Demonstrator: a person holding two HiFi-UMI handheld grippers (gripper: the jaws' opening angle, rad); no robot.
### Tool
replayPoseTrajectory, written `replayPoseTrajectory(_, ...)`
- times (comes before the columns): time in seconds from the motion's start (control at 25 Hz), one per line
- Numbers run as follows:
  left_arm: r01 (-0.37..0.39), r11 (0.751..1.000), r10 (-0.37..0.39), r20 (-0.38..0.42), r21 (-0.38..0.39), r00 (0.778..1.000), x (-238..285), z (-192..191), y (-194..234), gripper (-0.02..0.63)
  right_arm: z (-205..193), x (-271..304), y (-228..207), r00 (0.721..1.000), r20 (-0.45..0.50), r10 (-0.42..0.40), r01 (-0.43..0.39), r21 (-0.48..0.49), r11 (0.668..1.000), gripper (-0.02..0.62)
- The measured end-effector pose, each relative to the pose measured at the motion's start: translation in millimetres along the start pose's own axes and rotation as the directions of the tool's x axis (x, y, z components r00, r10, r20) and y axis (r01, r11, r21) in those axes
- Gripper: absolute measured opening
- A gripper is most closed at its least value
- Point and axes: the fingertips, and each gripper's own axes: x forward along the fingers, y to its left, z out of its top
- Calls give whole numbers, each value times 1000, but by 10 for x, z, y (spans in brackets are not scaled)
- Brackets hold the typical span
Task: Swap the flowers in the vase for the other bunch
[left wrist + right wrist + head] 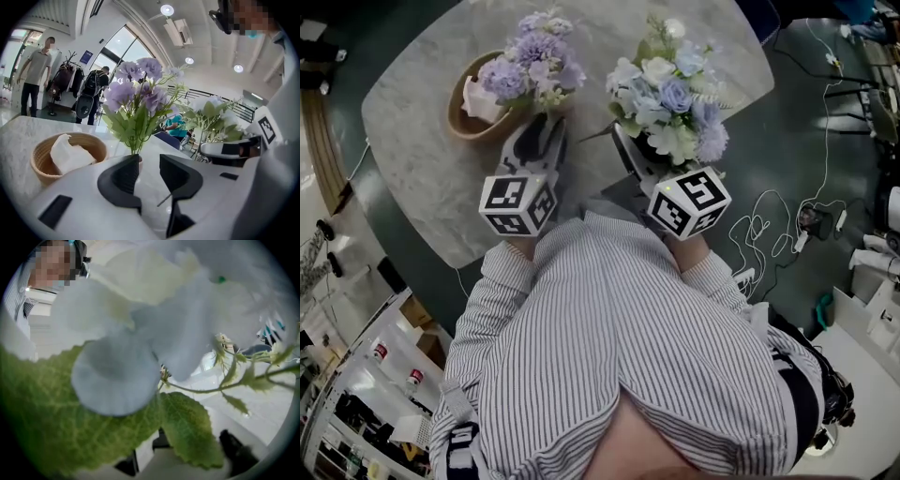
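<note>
The purple bunch (138,89) stood upright just beyond the left gripper's (149,165) parted jaws, while the near-level right gripper (631,142) clamped the blue bunch (667,94) upright.

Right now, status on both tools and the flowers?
Left tool open, empty. Right tool shut on blue-white bunch. Purple bunch upright just past left tool. Basket beside it.

Basket (459,122) beside lilac bunch (534,58) — tabletop (417,164) open

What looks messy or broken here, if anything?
Nothing is spilled or broken. The purple flowers stand upright on the table beside the basket. The only odd bit: the blue bunch is not standing anywhere, the right tongs hold it up in the air.
</note>
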Motion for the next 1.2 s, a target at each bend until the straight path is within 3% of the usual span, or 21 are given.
replayPoseTrajectory(0.24,-60,998,59,32,15,998,137,-5,221,133,-128,24,-134,999,-20,-31,31,24,999,31)
replayPoseTrajectory(0.44,-78,994,73,69,80,995,241,-6,247,179,-153,-22,-212,999,-16,-52,53,41,998,32)
replayPoseTrajectory(1.2,-73,987,61,83,140,995,620,56,352,189,-330,-141,-347,993,-56,-102,107,77,991,32)
